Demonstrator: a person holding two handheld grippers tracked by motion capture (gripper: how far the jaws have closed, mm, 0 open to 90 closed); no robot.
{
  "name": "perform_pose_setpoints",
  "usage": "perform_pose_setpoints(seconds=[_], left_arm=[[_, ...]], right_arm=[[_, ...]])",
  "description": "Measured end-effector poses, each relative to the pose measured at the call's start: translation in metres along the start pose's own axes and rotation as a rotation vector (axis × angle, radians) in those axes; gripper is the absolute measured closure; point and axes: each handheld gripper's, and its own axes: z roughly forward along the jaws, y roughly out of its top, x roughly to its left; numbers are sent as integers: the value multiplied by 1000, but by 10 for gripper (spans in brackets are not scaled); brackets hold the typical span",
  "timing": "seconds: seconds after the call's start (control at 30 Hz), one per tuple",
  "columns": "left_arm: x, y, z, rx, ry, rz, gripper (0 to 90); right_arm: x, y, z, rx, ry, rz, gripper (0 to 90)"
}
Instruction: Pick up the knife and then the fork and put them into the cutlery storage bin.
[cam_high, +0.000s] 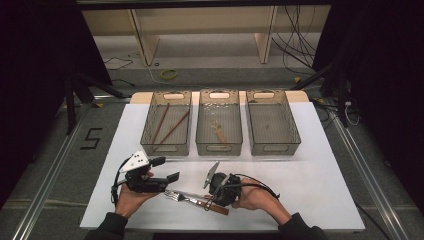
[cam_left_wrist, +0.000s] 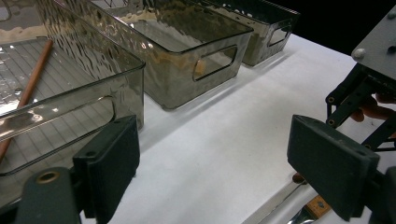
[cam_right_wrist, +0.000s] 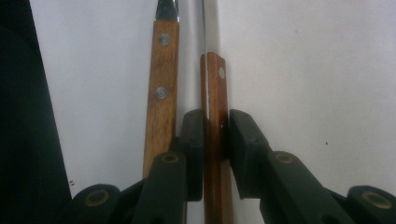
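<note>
Two wooden-handled pieces of cutlery lie side by side near the front edge of the white table top (cam_high: 310, 190). One is a fork (cam_high: 176, 195) with a riveted handle (cam_right_wrist: 161, 93). The other looks like a knife, seen edge-on with its handle (cam_right_wrist: 215, 88) between my right gripper's pads. My right gripper (cam_high: 211, 199) (cam_right_wrist: 215, 135) is shut on that handle, low on the table, with a hand behind it. My left gripper (cam_high: 166, 169) (cam_left_wrist: 215, 154) hovers to the left of the cutlery, open, with nothing between its jaws.
Three translucent grey bins stand in a row across the table's far half. The left bin (cam_high: 166, 145) holds two chopsticks (cam_high: 170, 125), the middle bin (cam_high: 219, 147) a small wooden utensil (cam_high: 218, 131), and the right bin (cam_high: 272, 145) looks bare. Bare table lies right of my right hand.
</note>
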Motion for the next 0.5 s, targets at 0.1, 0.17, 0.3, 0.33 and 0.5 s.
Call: perform_pose_setpoints(seconds=[0.1, 0.17, 0.3, 0.33, 0.5], left_arm=[[0, 0, 0, 0, 0, 0, 166], [0, 0, 0, 0, 0, 0, 166], [0, 0, 0, -4, 0, -4, 165], [0, 0, 0, -4, 0, -4, 165], [0, 0, 0, -4, 0, -3, 166]], right_arm=[[1, 0, 0, 3, -2, 1, 782], [1, 0, 0, 2, 0, 3, 787], [-4, -1, -2, -9, -3, 11, 814], [-5, -1, -2, -7, 1, 10, 814], [-5, -2, -2, -9, 10, 20, 815]])
